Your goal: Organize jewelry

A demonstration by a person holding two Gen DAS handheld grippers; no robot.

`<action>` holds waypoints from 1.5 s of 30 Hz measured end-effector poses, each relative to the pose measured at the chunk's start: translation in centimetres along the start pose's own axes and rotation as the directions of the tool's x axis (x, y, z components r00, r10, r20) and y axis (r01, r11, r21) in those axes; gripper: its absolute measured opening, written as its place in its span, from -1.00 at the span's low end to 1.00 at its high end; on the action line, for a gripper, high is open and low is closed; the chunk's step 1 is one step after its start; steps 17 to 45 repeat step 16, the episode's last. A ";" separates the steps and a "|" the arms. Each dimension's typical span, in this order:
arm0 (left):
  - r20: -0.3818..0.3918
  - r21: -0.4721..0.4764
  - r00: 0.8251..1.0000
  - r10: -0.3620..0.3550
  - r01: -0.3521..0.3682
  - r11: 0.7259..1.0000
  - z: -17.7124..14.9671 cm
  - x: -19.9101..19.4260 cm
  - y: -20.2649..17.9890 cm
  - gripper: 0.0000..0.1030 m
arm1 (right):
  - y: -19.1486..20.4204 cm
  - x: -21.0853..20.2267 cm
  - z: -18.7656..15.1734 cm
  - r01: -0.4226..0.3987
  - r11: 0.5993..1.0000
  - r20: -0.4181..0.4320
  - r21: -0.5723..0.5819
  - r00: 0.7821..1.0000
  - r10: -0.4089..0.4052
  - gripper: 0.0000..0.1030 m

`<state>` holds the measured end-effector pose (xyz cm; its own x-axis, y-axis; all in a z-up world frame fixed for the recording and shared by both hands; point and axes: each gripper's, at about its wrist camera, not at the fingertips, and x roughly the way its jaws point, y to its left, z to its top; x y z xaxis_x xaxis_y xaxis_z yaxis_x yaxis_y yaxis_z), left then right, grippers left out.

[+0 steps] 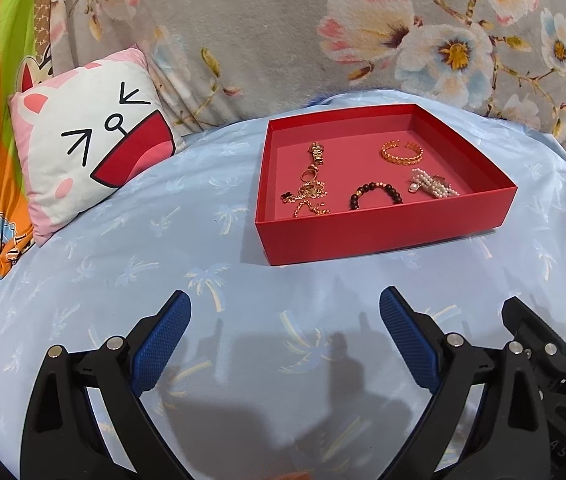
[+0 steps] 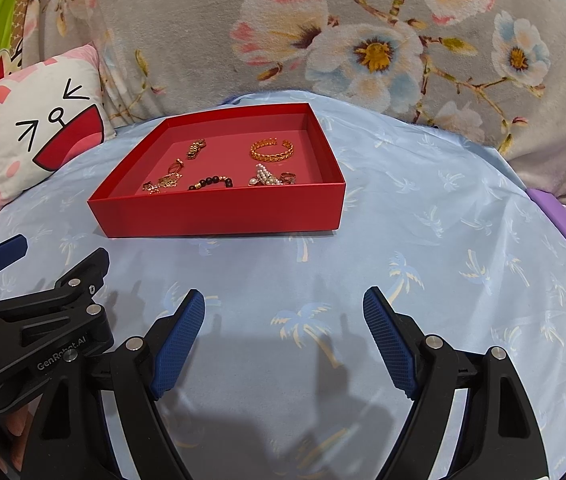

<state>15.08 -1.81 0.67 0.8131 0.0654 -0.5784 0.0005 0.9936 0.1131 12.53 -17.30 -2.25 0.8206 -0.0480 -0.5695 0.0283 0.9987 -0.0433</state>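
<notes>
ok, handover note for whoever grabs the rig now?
Left gripper: open, empty, hovering above the pale blue palm-print sheet.
Right gripper: open, empty, alongside it.
Shallow red cardboard tray holds everything: gold openwork bangle, dark bead bracelet, pearl piece, gold watch-link strip, tangled gold chains.
Done: no jewelry seen outside the tray.
Left: chains look tangled; sorting within the tray, if wanted.

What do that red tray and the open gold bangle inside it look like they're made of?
The shallow red tray looks like matte cardboard: thin straight walls, crisp folded corners, no shine. The open gold cuff bangle looks like polished metal, gold-toned, with a braided pattern that catches the light; whether it is real gold or plating cannot be told. It lies loose on the tray floor, apart from the other pieces.
</notes>
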 end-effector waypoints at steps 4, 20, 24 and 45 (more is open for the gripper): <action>0.000 0.000 1.000 0.000 0.000 1.000 0.0 0.0 0.0 0.80 | 0.0 0.0 0.0 -0.001 1.000 0.000 0.000 1.000 0.001 0.54; -0.010 0.007 1.000 0.002 -0.002 1.000 0.0 0.2 -0.2 0.80 | 0.0 0.0 0.0 0.001 1.000 0.000 0.000 1.000 -0.001 0.54; -0.010 0.007 1.000 0.002 -0.002 1.000 0.0 0.2 -0.2 0.80 | 0.0 0.0 0.0 0.001 1.000 0.000 0.000 1.000 -0.001 0.54; -0.010 0.007 1.000 0.002 -0.002 1.000 0.0 0.2 -0.2 0.80 | 0.0 0.0 0.0 0.001 1.000 0.000 0.000 1.000 -0.001 0.54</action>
